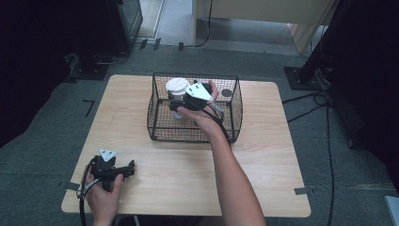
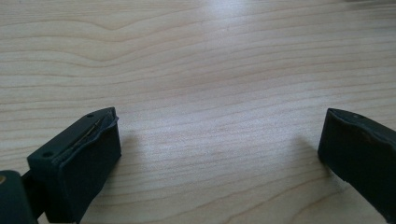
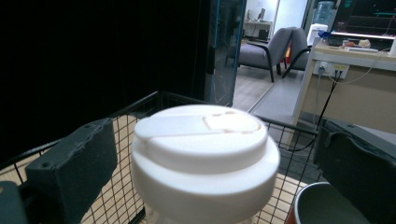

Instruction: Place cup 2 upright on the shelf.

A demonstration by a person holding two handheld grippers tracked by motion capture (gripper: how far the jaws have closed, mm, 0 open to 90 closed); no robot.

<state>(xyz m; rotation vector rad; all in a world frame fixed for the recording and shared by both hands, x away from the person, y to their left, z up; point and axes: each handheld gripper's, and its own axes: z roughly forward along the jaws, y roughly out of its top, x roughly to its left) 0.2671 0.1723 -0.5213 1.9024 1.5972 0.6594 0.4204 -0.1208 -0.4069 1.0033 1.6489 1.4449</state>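
Meanwhile right tool point(image 1: 178, 100) reaches into basket point(image 1: 159, 127) w/ jaws astride cup point(image 3: 204, 158).

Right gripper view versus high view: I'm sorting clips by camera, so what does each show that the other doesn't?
Right gripper view alone: the raised markings on the white lid, the rim of a dark cup beside it, and a grey armchair in the room beyond. High view alone: the whole wooden table, the left tongs resting on it, both forearms. Shared: the wire basket, the lidded white cup and the right tongs on either side of it.
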